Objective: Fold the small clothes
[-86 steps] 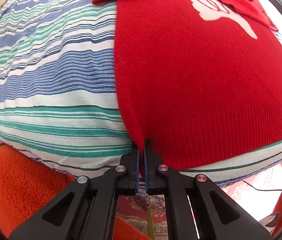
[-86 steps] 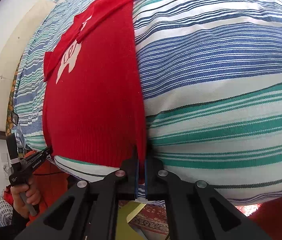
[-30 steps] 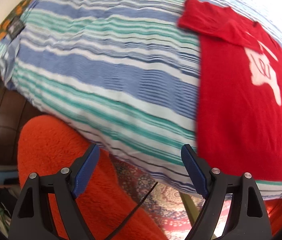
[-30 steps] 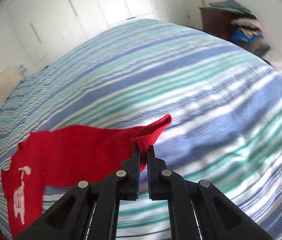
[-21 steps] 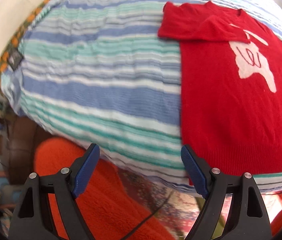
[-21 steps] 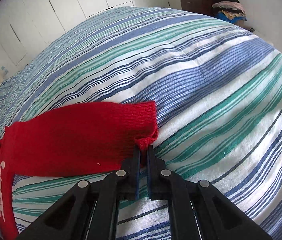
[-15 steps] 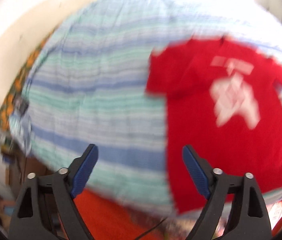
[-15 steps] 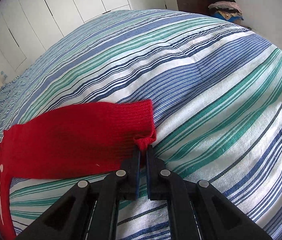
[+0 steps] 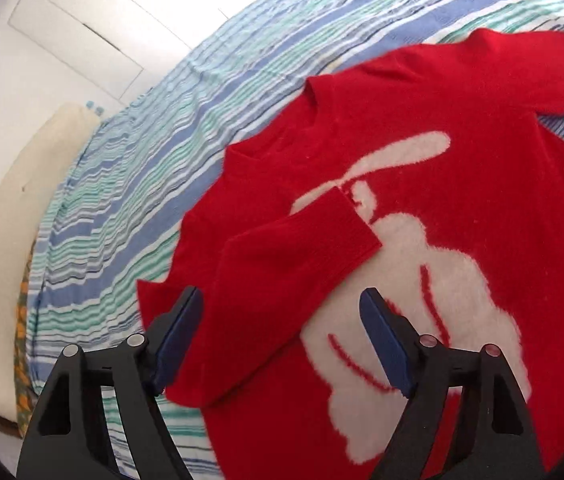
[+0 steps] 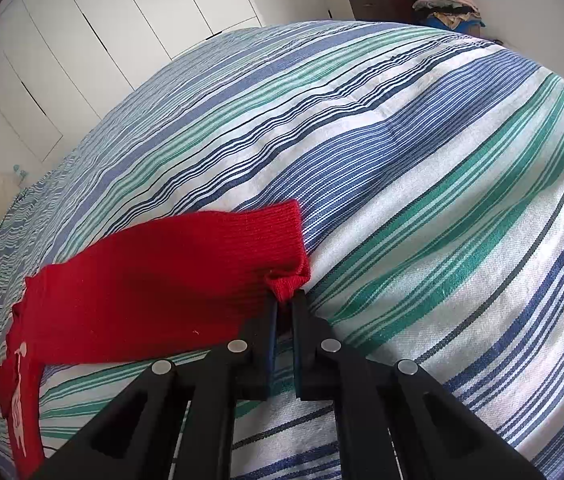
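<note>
left wrist view: a striped bedspread (image 9: pixel 242 92) is lying below white cupboard doors (image 9: pixel 82 28); the red sweater (image 9: pixel 462 128) (white rabbit motif) is lying flat on it, the left gripper (image 9: pixel 282 336) closing, gripping nothing, over a folded sleeve (image 9: pixel 290 256). right wrist view: the right gripper (image 10: pixel 284 300) is pinching the other sleeve's cuff (image 10: pixel 288 276) on the bedspread.

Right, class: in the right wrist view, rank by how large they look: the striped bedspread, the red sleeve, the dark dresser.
1. Striped bedspread
2. Red sleeve
3. Dark dresser, though it stands farthest off, so looks shrunken.

Left claw (image 9: pixel 281 336) and right claw (image 10: pixel 284 322): black angular arms, silver screws, dark blue pads (image 9: pixel 180 330)
</note>
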Motion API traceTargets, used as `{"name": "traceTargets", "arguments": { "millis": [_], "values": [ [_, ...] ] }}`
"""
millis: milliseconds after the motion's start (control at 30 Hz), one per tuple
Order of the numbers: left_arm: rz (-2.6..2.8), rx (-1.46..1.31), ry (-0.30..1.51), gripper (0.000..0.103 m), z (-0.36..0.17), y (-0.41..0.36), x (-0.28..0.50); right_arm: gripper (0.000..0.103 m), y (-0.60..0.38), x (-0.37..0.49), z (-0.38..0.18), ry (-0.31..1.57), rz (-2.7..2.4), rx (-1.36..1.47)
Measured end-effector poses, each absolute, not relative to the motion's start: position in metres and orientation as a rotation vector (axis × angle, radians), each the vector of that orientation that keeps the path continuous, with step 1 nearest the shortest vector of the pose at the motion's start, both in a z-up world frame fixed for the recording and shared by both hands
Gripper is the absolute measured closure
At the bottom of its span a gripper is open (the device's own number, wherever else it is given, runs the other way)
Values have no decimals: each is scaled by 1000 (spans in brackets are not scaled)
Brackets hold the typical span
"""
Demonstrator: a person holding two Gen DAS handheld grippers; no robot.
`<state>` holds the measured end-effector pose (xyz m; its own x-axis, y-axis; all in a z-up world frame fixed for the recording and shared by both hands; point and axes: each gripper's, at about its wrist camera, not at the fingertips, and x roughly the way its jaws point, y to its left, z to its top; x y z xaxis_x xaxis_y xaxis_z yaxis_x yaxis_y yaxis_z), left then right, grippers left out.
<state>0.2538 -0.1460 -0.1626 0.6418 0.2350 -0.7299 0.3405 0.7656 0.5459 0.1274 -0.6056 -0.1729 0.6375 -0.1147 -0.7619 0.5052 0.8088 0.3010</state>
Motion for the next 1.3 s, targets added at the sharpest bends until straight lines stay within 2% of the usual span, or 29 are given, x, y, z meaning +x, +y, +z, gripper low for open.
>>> {"name": "traceTargets", "arguments": {
  "millis": [100,133,167,200,233,267,333,367,400,467,533,600,700,767,900,1067,1233,1300],
  "values": [
    [-20,726,901,22,-184,-153,275,94,-602,128,-172,811,-373,513],
    [-7,725,910,25,-191,-155,281,94,-602,127,-172,810,-373,513],
    [-4,704,921,44,-195,-153,288,94,-602,127,-173,810,-372,514],
    [-11,670,947,85,-197,-150,293,94,-602,127,-172,810,-372,514],
    [-7,622,990,98,-197,-143,299,94,-601,128,-172,811,-372,513],
    [8,551,1012,100,-191,-133,306,93,-600,130,-170,811,-372,510],
    [41,415,1002,101,-166,-107,312,86,-598,130,-167,812,-369,502],
    [54,328,993,101,-150,-87,315,72,-597,129,-163,809,-364,501],
    [78,225,976,101,-128,-57,317,44,-595,127,-158,799,-361,504],
    [139,80,942,101,-94,3,316,12,-590,116,-142,751,-382,508],
    [249,-78,909,101,-63,90,305,11,-588,101,-125,707,-398,522],
    [370,-180,902,101,-55,169,289,11,-588,84,-112,677,-410,544],
    [582,-295,954,101,-78,278,257,11,-582,55,-95,648,-420,567],
    [660,-383,1030,101,-113,332,242,11,-576,37,-87,637,-421,589],
    [686,-484,1115,101,-165,364,229,10,-552,14,-75,634,-410,601],
    [692,-403,1128,101,-189,350,229,10,-521,9,-81,688,-405,525],
    [684,-496,1131,101,-204,368,223,10,-512,19,-85,732,-420,462],
    [692,-491,1141,97,-204,368,225,10,-510,22,-88,753,-423,447]
  ]
}}
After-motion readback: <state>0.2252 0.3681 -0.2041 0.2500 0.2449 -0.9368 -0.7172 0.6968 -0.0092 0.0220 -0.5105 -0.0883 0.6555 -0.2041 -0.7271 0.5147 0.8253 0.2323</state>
